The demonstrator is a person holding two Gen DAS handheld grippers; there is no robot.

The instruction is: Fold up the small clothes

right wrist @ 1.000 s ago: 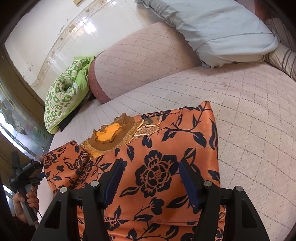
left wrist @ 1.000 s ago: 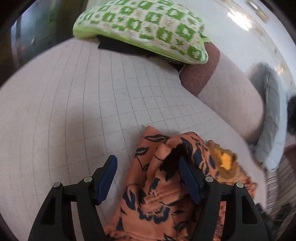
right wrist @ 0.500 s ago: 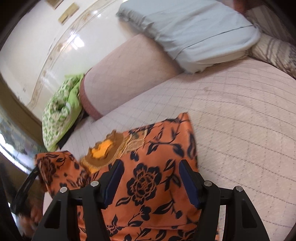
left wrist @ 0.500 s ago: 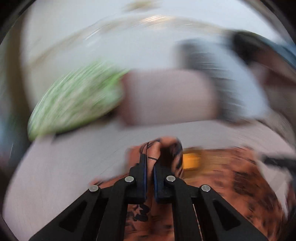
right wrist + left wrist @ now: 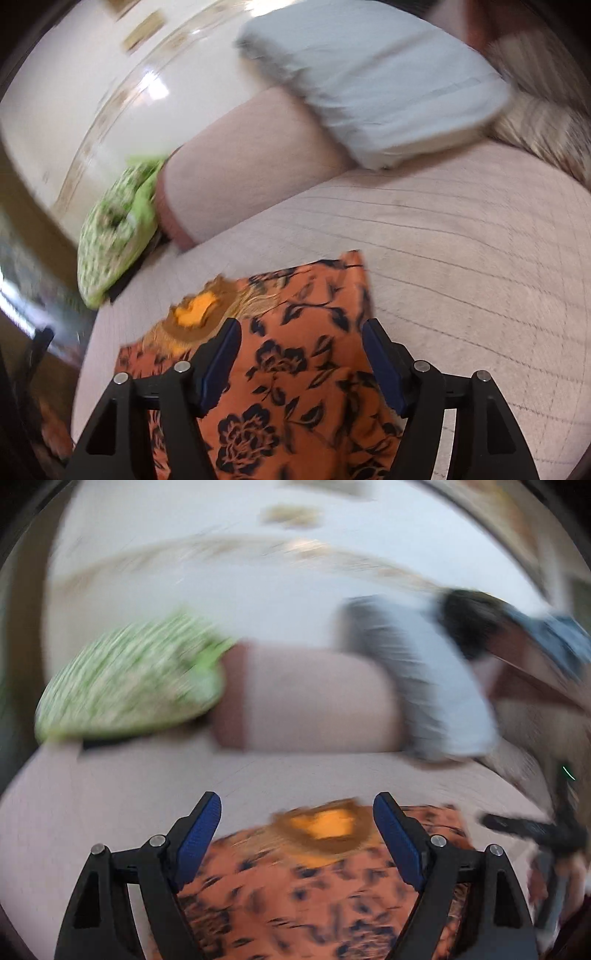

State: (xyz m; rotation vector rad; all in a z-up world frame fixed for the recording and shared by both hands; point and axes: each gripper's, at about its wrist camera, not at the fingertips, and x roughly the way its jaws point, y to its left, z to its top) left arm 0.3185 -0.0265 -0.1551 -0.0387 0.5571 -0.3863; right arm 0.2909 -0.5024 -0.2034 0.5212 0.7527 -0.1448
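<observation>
Hovering over the orange floral garment (image 5: 295, 387) on the bed (image 5: 480, 277), both tongs are spreading wider, gripping nothing: left tongs (image 5: 297, 825), right tongs (image 5: 299, 345). Right view keeps the print sharp (left's a blur). Farther back, a green pillow (image 5: 129, 686).

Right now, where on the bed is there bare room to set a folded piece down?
Bare quilted bedcover lies right of the orange floral garment, up to the pale blue pillow. A narrower strip runs between garment and bolster. It is crowded near the green cushion.
</observation>
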